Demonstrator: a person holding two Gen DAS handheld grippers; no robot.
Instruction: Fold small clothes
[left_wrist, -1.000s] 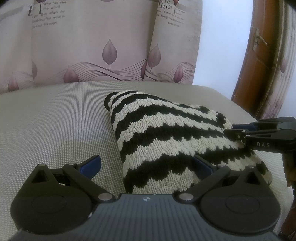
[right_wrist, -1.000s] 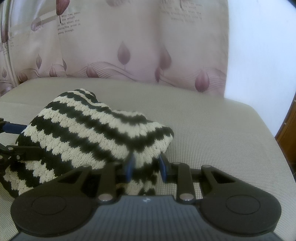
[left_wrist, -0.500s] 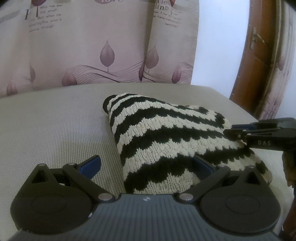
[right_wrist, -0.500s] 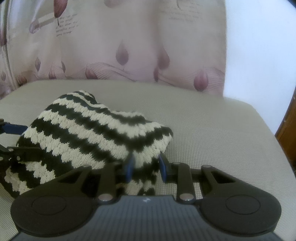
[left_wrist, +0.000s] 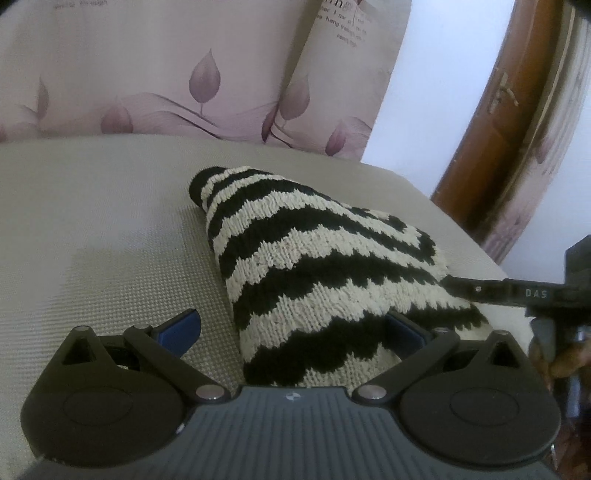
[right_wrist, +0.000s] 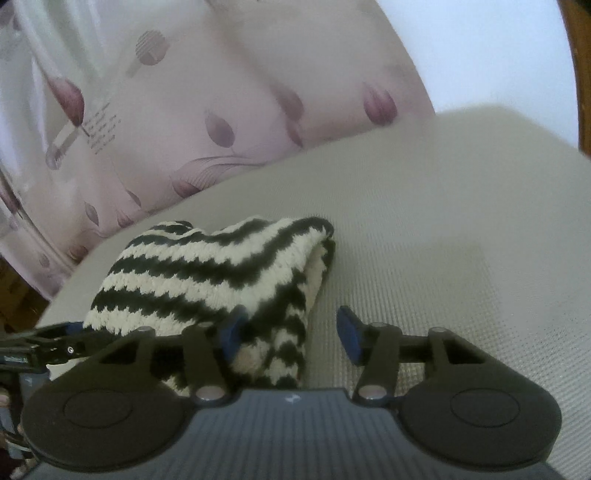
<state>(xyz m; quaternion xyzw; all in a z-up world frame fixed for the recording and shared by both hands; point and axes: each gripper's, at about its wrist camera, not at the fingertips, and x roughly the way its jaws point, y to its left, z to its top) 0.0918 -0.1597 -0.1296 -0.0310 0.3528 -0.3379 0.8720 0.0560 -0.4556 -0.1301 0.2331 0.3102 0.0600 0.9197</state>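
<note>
Two grippers: I hold one in each hand, and both sit low by one folded knit.
Knit: the striped knit (left_wrist: 317, 273) is black and cream. It lies in a folded heap on the grey cushion (left_wrist: 103, 236), more to the right side in my left view.
Left gripper: my left gripper (left_wrist: 291, 330) has its blue pads far apart. The near end of the knit lies between them. The left pad (left_wrist: 181, 326) is over bare cushion and does not touch the knit. The right pad (left_wrist: 404, 330) is just beside the knit's edge. I cannot tell if it touches.
Right gripper: my right gripper (right_wrist: 291, 334) has just been opening its jaws. They stand apart now, with the knit's near corner between them. The left pad (right_wrist: 232, 332) is against the knit. The right pad (right_wrist: 349, 336) is clear of it, over bare cushion. So it does not squeeze the knit.
Seen from the other side: in my left view the right gripper's black finger, marked DAS, reaches in from the right and meets the knit's right edge.
Behind: a pink curtain (left_wrist: 166, 74) with purple leaves hangs past the cushion. A brown wood frame (left_wrist: 491, 129) stands to the right.
</note>
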